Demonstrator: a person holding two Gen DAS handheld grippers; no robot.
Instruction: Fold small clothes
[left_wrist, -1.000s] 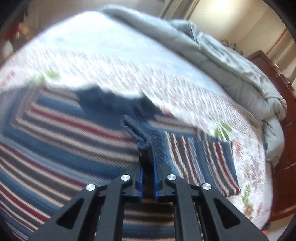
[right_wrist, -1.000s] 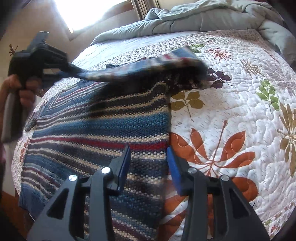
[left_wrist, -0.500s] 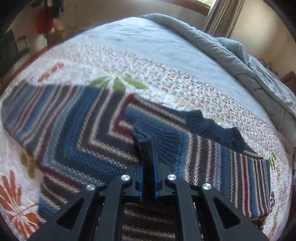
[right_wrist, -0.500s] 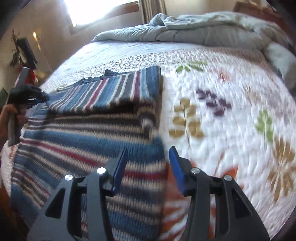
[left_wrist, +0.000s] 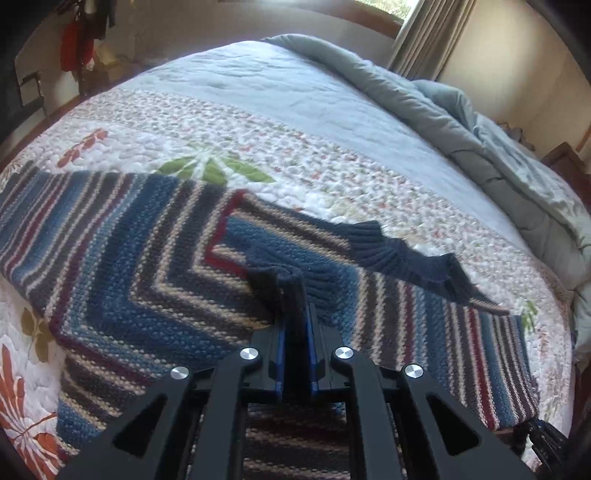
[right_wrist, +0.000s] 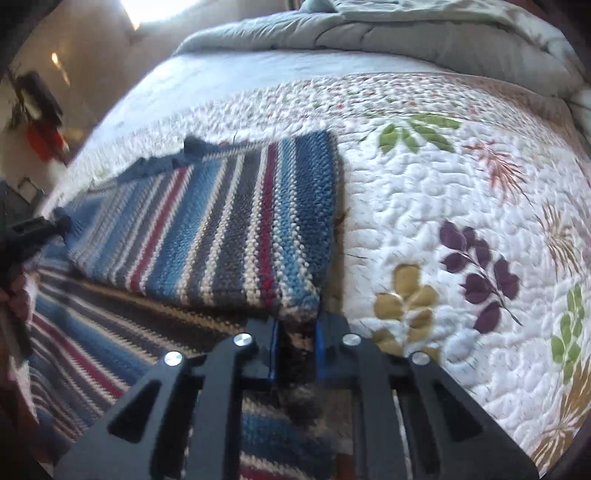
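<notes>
A striped knit sweater (left_wrist: 140, 258) in blue, grey, cream and dark red lies on the quilted bed. My left gripper (left_wrist: 295, 328) is shut on its dark blue ribbed cuff (left_wrist: 280, 288), held low over the sweater's body. One sleeve is folded across the body (right_wrist: 236, 229). My right gripper (right_wrist: 295, 332) is closed on the near edge of the sweater at the fold, by the right side. The left gripper (right_wrist: 33, 229) also shows at the left edge of the right wrist view.
The floral quilt (right_wrist: 461, 206) stretches to the right of the sweater. A bunched grey comforter (left_wrist: 498, 147) lies along the far side of the bed. The person's hand (right_wrist: 14, 295) shows at the left.
The left gripper carried the sleeve across and lowered it onto the sweater's body. The right gripper, open before, moved forward and closed on the sweater's edge.
</notes>
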